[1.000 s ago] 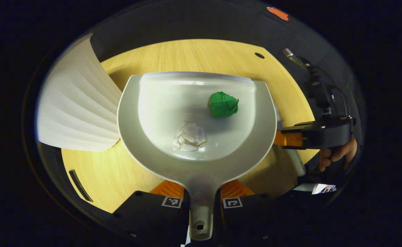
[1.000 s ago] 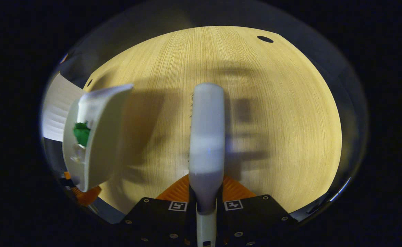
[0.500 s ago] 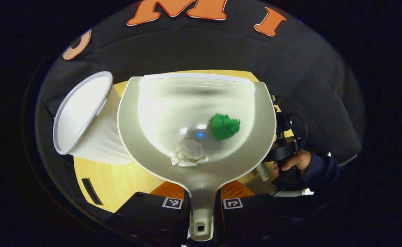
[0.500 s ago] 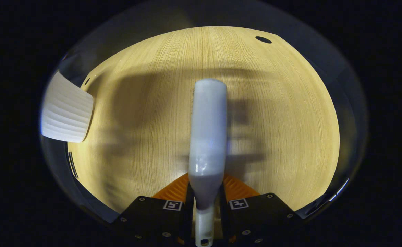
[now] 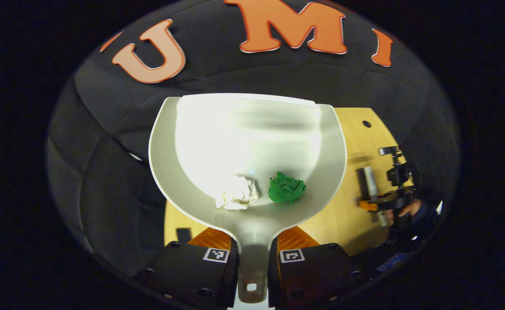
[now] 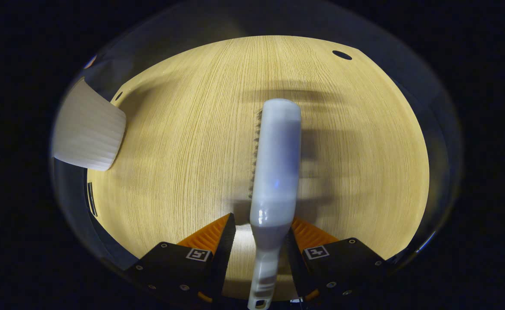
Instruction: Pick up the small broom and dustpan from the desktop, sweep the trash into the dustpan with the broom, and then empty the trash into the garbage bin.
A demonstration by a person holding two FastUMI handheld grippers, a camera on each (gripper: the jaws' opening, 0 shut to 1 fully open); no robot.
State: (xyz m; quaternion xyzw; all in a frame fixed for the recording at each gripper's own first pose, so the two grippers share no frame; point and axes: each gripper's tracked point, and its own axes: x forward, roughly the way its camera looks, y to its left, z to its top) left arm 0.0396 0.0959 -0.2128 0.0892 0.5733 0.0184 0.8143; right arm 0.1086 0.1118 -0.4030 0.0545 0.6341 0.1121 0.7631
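My left gripper is shut on the handle of the pale grey dustpan, which is raised in front of the booth wall. A white paper wad and a green wad lie in its deep end near the handle. My right gripper stands open low over the desk, its orange fingers apart on either side of the broom's handle. The white broom lies along the desk, slightly tilted, bristles to its left. In the left gripper view the right gripper and broom are far off at right.
The white ribbed garbage bin stands at the desk's far left corner in the right gripper view. The wooden desk has a dark cable hole at its far right. A person's hand holds the right gripper.
The left gripper lifted and tipped the dustpan up toward the wall, and both wads slid toward the handle. The right gripper opened and let go of the broom, which tilted slightly.
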